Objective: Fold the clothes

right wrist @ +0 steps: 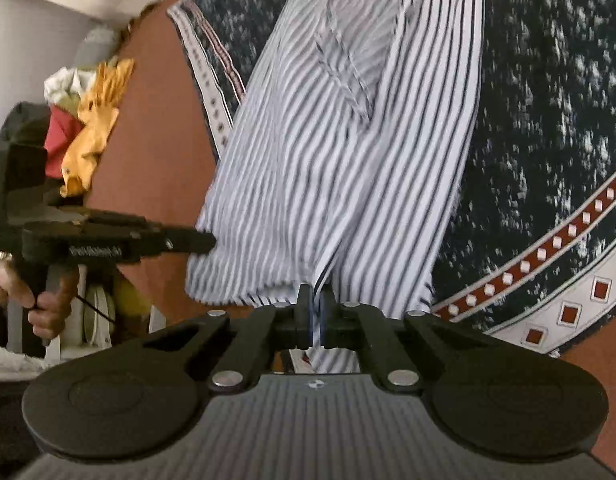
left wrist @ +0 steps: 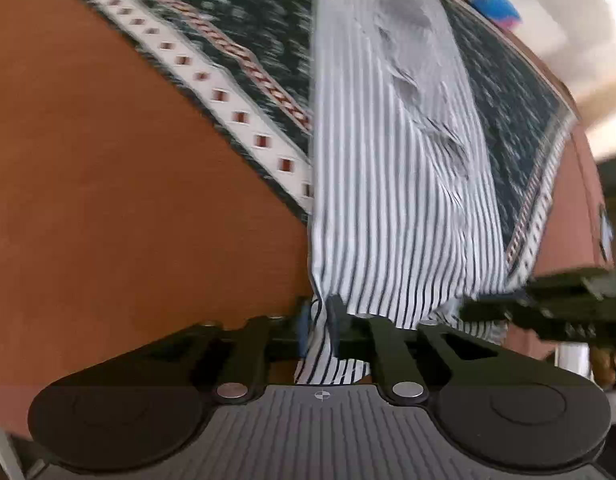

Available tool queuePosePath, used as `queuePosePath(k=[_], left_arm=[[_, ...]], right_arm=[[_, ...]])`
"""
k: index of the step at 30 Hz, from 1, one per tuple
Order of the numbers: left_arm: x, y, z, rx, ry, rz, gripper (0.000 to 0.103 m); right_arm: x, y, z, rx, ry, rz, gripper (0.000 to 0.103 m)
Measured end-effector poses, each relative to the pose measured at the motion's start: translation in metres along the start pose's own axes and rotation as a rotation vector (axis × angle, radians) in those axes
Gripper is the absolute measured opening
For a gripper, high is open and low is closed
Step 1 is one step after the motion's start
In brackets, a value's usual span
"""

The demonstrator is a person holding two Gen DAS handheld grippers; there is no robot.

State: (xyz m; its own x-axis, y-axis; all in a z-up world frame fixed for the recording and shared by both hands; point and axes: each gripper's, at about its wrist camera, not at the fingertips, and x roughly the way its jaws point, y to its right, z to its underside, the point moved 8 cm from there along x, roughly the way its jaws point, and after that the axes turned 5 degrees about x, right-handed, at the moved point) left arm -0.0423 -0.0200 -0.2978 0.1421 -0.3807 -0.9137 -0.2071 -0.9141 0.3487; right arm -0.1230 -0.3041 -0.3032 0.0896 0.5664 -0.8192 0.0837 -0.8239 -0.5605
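Both grippers had cloth between their fingers: the left gripper (left wrist: pixel 328 320) was pinched on one near corner of the striped shirt (left wrist: pixel 392 168), and the right gripper (right wrist: pixel 316 312) was pressed together on the hem at the other near corner, a thin fold of striped fabric showing in the narrow slot between its fingers. In the right wrist view the left gripper's dark body came in from the left side, held by a hand (right wrist: pixel 39 292), and met the shirt's edge. From those two held corners the shirt ran away as a long, narrow band, its near end lifted and its far part lying on the dark speckled rug (left wrist: pixel 243 4), which was spread over the reddish-brown surface (left wrist: pixel 107 160). The garment was white with thin dark stripes, light and soft, with a chest pocket showing and a rumpled, greyish patch further along. As to progress, I judged the shirt was partly folded lengthwise, since it looked narrower than a spread shirt would, and a crosswise fold was left; blur made this uncertain. Beyond, a heap of other clothes (right wrist: pixel 87 120) lay at the surface's edge.
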Motion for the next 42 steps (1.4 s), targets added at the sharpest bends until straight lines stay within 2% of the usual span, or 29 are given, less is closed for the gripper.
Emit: queuePosePath(k=[1,4,6,8,11,16,17,20,24,27,30,31,32,33,35,39,42], left_arm=[[-0.005,-0.003,-0.001,-0.019,0.019,-0.02,0.053],[-0.018,-0.008,-0.004,-0.05,0.062,-0.033,0.055],[-0.02,-0.008,-0.007,-0.052,0.071,-0.021,0.056],[-0.012,-0.006,-0.007,-0.039,0.055,0.001,0.057],[0.0,-0.003,-0.005,0.001,0.019,0.032,0.057],[0.005,0.001,-0.009,0.044,0.015,0.094,0.063],[0.005,0.002,-0.01,0.053,0.011,0.109,0.063],[0.007,0.01,-0.009,0.115,-0.008,0.156,0.062],[0.011,0.014,-0.005,0.172,-0.025,0.179,0.064],[0.011,0.012,-0.002,0.17,-0.04,0.205,0.064],[0.017,0.014,0.003,0.173,-0.073,0.232,0.057],[0.019,0.016,0.005,0.183,-0.081,0.236,0.041],[0.021,0.018,0.007,0.193,-0.089,0.241,0.024],[0.024,0.019,0.008,0.203,-0.097,0.245,0.022],[0.02,0.023,0.007,0.218,-0.087,0.261,0.008],[0.0,0.027,0.0,0.218,-0.047,0.311,0.006],[-0.021,0.028,-0.014,0.182,0.002,0.357,0.005]], right_arm=[[-0.004,0.001,0.002,-0.01,0.002,-0.008,0.01],[-0.024,0.007,0.003,0.004,0.056,-0.014,0.022],[-0.032,0.014,0.003,0.011,0.099,0.011,0.043],[-0.04,0.021,0.002,0.017,0.141,0.037,0.047],[-0.046,0.029,0.003,0.032,0.19,0.076,0.047],[-0.032,0.032,0.013,0.025,0.185,0.095,0.047],[-0.027,0.03,0.014,0.021,0.186,0.105,0.045],[-0.019,0.021,0.017,0.038,0.171,0.095,0.026],[-0.01,0.014,0.02,0.066,0.166,0.103,0.027],[-0.007,0.014,0.022,0.1,0.165,0.115,0.028],[-0.007,0.017,0.024,0.112,0.158,0.109,0.026],[-0.006,0.017,0.025,0.119,0.153,0.099,0.024],[-0.005,0.018,0.025,0.127,0.148,0.087,0.012],[-0.004,0.018,0.025,0.135,0.143,0.076,0.004],[-0.005,0.019,0.026,0.151,0.138,0.043,0.003],[-0.019,0.016,0.024,0.182,0.143,-0.05,0.003],[-0.037,0.012,0.016,0.203,0.156,-0.163,0.003]])
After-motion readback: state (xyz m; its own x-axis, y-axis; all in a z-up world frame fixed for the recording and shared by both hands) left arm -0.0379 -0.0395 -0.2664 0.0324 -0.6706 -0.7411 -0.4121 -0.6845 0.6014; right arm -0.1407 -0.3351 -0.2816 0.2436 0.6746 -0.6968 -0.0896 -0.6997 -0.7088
